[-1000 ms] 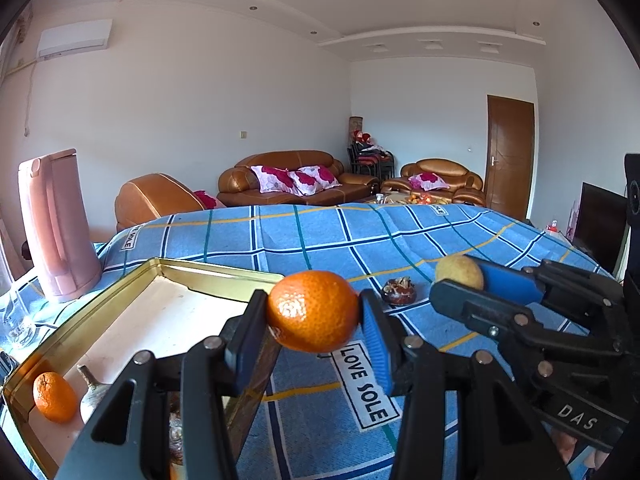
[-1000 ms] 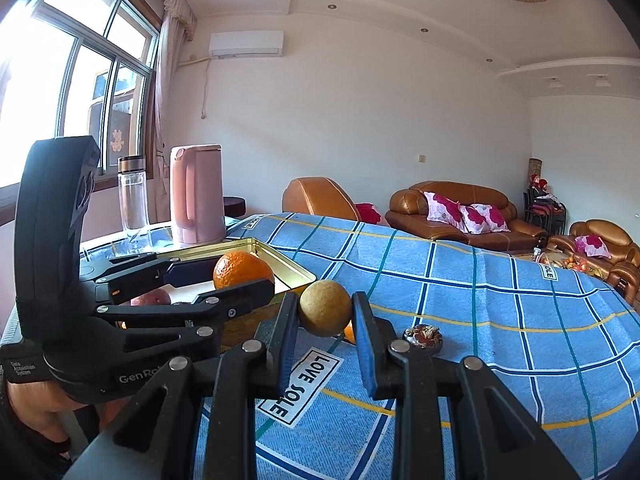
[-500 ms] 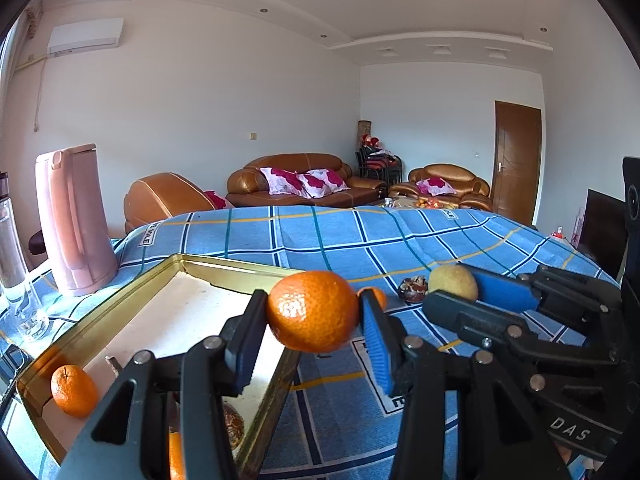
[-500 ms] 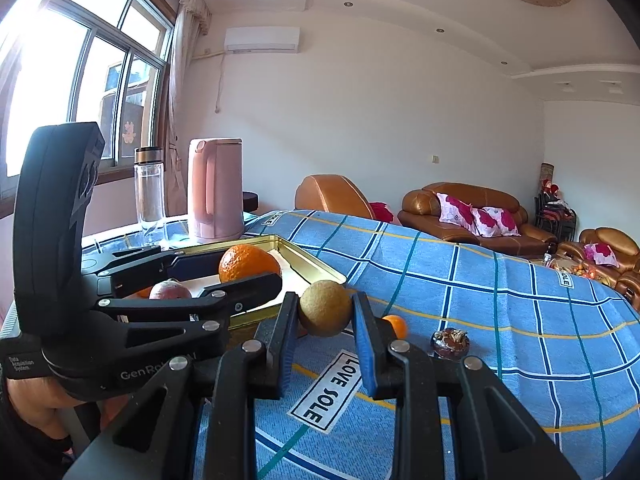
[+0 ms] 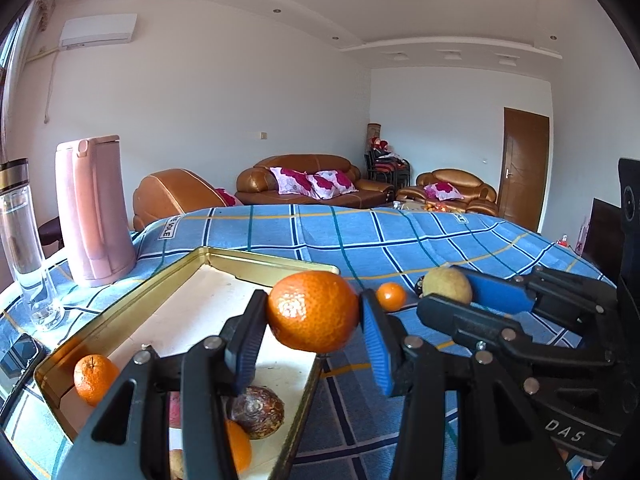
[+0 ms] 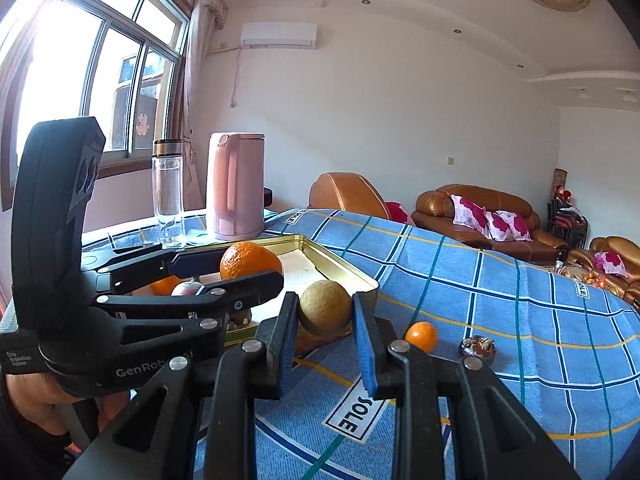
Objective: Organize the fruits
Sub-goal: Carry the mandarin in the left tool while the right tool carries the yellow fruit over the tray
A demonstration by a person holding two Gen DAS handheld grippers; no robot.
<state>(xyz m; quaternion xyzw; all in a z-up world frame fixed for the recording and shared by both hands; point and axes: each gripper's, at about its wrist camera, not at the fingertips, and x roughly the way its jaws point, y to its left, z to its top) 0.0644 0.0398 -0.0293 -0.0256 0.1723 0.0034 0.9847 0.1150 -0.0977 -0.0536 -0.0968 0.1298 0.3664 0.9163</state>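
My left gripper (image 5: 312, 320) is shut on a large orange (image 5: 313, 311) and holds it above the right rim of the gold tray (image 5: 120, 312). The tray holds another orange (image 5: 94, 378), a dark brown fruit (image 5: 258, 410) and other fruit partly hidden by my fingers. My right gripper (image 6: 325, 314) is shut on a tan round fruit (image 6: 325, 307) and holds it just off the tray's corner (image 6: 360, 276); it also shows in the left wrist view (image 5: 448, 286). A small orange (image 6: 421, 336) and a dark dried fruit (image 6: 477, 347) lie on the blue checked cloth (image 6: 520, 320).
A pink kettle (image 5: 94, 212) and a clear glass bottle (image 5: 22, 240) stand to the left behind the tray. A dark phone-like object (image 5: 18, 354) lies at the table's left edge. Brown sofas stand beyond the table.
Both grippers have moved left toward the tray with their fruit still held. More of the tray's contents and the small orange on the cloth have come into view.
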